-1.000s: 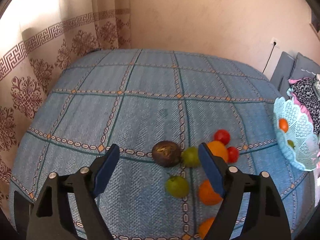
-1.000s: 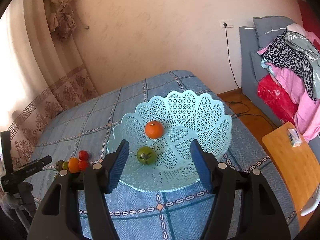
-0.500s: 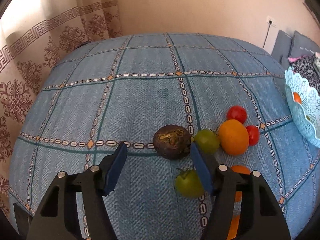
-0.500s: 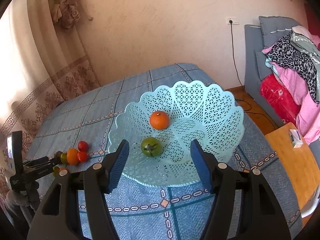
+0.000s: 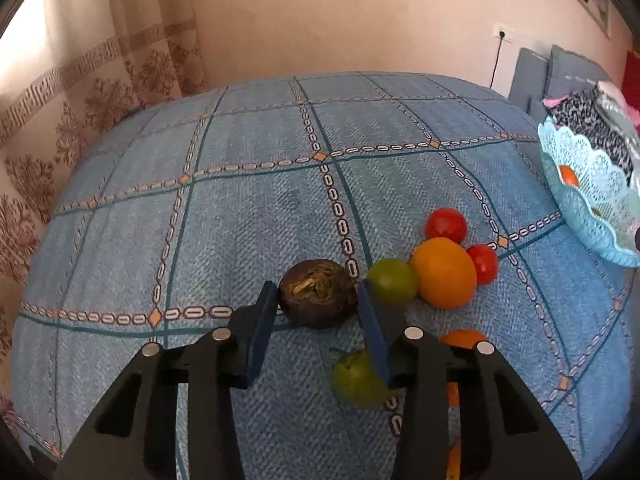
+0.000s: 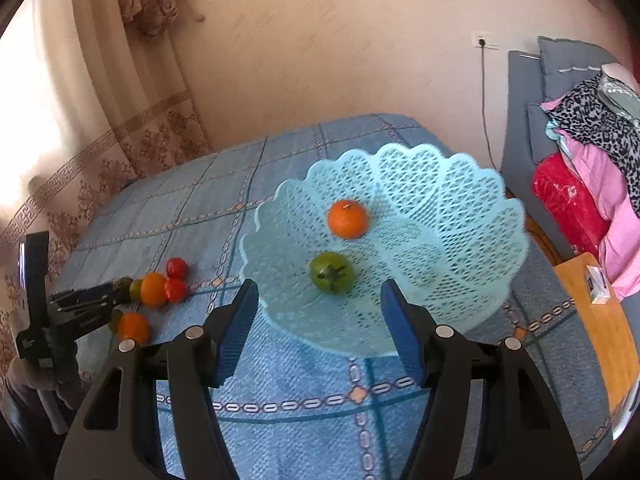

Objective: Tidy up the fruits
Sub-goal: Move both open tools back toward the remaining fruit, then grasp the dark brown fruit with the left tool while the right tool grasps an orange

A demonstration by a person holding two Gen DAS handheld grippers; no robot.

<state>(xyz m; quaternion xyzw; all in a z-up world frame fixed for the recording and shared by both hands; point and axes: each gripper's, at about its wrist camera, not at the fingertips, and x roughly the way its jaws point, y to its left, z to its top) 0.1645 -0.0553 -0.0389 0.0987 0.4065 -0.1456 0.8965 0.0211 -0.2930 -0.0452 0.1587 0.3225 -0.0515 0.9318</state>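
Note:
My left gripper (image 5: 318,294) has its blue pads on both sides of a dark brown round fruit (image 5: 317,294) on the blue bedspread; the pads touch or nearly touch it. Beside it lie a green fruit (image 5: 392,282), an orange (image 5: 444,273), two red tomatoes (image 5: 445,225), a green tomato (image 5: 356,378) and another orange (image 5: 464,340). My right gripper (image 6: 316,300) is open and empty in front of the light blue lattice basket (image 6: 460,216), which holds an orange (image 6: 347,219) and a green tomato (image 6: 331,273). The left gripper (image 6: 92,304) shows in the right wrist view.
The basket (image 5: 592,200) sits at the right edge of the left wrist view. A grey sofa with a pile of clothes (image 6: 592,152) and a wooden side table (image 6: 604,328) stand right of the bed. A curtain (image 6: 120,80) hangs at the left.
My left gripper has moved forward to the brown fruit and its jaws have narrowed around it. My right gripper has drifted slightly nearer the basket and stays open.

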